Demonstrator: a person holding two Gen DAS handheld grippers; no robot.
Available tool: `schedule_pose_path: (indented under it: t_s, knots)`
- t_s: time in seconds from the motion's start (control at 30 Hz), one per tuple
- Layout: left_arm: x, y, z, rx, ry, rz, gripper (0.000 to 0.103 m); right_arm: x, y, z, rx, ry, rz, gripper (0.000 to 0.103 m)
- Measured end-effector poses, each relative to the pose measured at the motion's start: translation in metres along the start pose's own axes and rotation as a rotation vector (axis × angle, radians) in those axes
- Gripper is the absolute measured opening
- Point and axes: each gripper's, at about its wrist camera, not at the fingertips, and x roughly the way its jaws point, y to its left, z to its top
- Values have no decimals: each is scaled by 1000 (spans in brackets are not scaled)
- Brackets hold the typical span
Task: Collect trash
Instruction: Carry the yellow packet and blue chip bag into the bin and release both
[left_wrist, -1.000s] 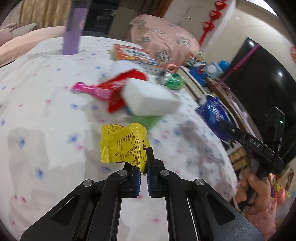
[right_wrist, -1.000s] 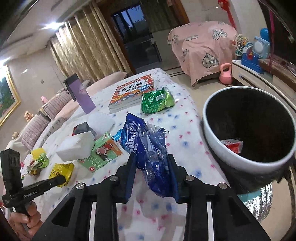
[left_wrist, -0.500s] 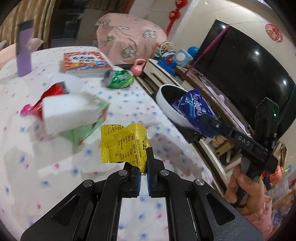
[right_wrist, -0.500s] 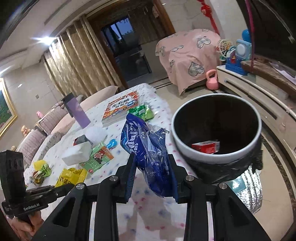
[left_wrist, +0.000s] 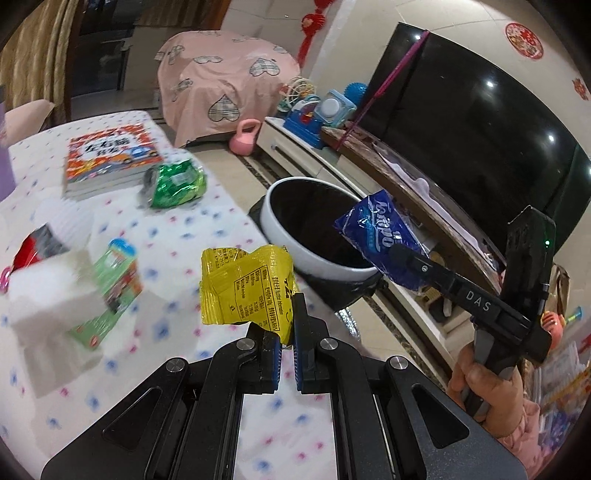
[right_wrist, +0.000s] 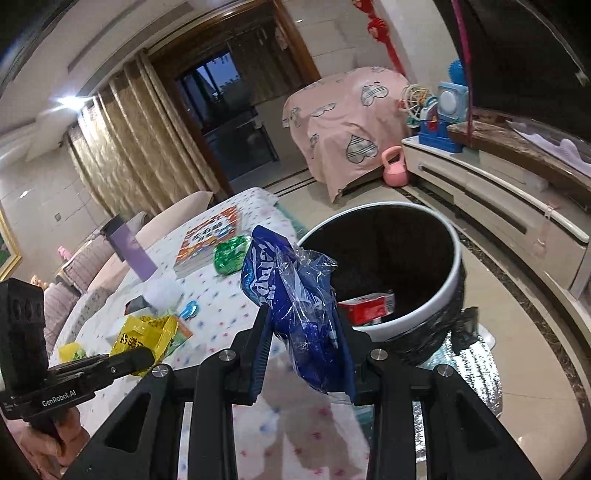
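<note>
From the left wrist: left gripper (left_wrist: 287, 334) pinching the yellow wrapper (left_wrist: 246, 284) by its bottom corner, so most of it sticks up above the jaws. Trash bin (left_wrist: 284, 236) just ahead and to the right, probably next for a drop. From the right wrist: right gripper (right_wrist: 304, 345) squeezing the blue bag (right_wrist: 295, 306) between the jaws, bin (right_wrist: 452, 266) open just past the tips, red box (right_wrist: 367, 306) already inside.

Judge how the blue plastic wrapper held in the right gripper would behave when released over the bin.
The blue wrapper looks crumpled and thin: probably floppy and very light. It may flutter or cling to the fingers rather than drop straight into the bin.
</note>
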Motion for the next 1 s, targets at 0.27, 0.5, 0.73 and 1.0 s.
schedule_pose_path:
  t_s: [0.27,0.5,0.73,1.0]
  knots:
    - [22,-22,22,52,9,-11,4,0,-20,12,19,-13,-37,33]
    - [47,-33,43,55,17,-25,4,4,-39,22,31,-12,-64,33]
    - [81,-45,63,82,49,-19,4,15,-50,35,25,5,-99,33]
    - [111,-50,74,89,88,-13,4,33,-61,47,18,35,-129,33]
